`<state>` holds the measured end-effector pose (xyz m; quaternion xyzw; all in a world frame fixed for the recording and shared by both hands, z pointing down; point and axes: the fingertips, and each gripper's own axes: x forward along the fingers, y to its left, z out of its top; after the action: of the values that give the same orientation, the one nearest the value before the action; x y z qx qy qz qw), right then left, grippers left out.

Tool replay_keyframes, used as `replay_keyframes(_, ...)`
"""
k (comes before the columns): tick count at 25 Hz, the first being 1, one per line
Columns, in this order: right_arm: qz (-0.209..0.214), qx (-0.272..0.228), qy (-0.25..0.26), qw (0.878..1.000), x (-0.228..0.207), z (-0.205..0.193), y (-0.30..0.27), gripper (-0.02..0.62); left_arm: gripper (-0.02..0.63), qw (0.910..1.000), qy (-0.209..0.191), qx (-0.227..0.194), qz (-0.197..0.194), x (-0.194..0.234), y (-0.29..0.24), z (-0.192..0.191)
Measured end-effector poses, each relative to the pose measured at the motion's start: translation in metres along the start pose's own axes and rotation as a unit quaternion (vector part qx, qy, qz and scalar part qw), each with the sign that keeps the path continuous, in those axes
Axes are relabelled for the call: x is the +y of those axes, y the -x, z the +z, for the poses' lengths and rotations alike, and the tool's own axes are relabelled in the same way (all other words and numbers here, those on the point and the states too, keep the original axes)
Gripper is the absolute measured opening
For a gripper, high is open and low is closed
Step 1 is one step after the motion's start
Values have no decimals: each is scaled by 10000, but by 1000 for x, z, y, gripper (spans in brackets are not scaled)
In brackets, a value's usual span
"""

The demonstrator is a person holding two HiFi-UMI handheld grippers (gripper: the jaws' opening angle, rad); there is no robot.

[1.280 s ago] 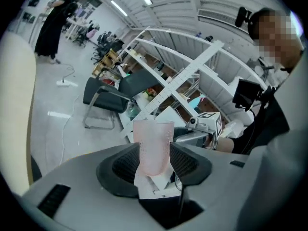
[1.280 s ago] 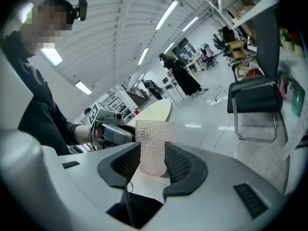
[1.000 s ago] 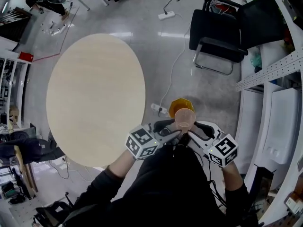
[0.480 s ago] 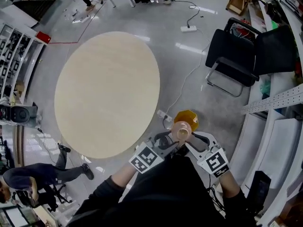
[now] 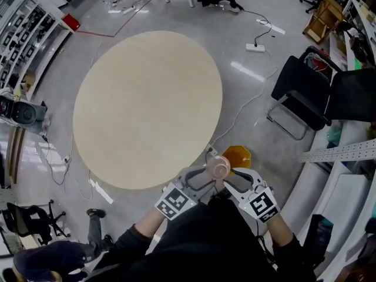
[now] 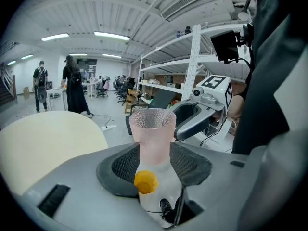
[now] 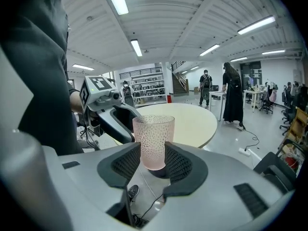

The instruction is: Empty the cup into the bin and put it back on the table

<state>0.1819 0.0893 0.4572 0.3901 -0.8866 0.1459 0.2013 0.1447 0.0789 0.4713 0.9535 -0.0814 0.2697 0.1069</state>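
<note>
The grey floor [image 5: 258, 51] fills the head view, and on it the round pale worktop [image 5: 147, 104] takes up the middle and the 10 o'clock part of the picture, its top bare. A black chair [image 5: 305, 93] stands at 2 o'clock from the worktop, well apart from it. The orange bin [image 5: 238, 156] sits on the floor just off the worktop's edge at 5 o'clock. Close in front of the person, the left tongs [image 5: 207, 178] and the right tongs [image 5: 235, 178] point toward each other and meet at 7 o'clock of the bin. Both are clamped on the same pink textured cup [image 5: 220, 168]. In the left gripper view the ribbed pads press the cup's lower sides; in the right gripper view the pads grip it near its base. The cup stands upright with its mouth up. It is held in the air beside the worktop, not over it, and in the head view it is touching the bin's rim line at 7 o'clock.
</note>
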Motion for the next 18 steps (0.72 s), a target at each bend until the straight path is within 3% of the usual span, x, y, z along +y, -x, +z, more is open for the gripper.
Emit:
replay_keyframes(7,18,204,106,9997,20,33,-52,164,209,9994,106,-278,182,42,47,-11)
replay_keyframes(18,504,362,459,9970,82,92,-183,164,209,9959,267,-414,759,132,163,-64)
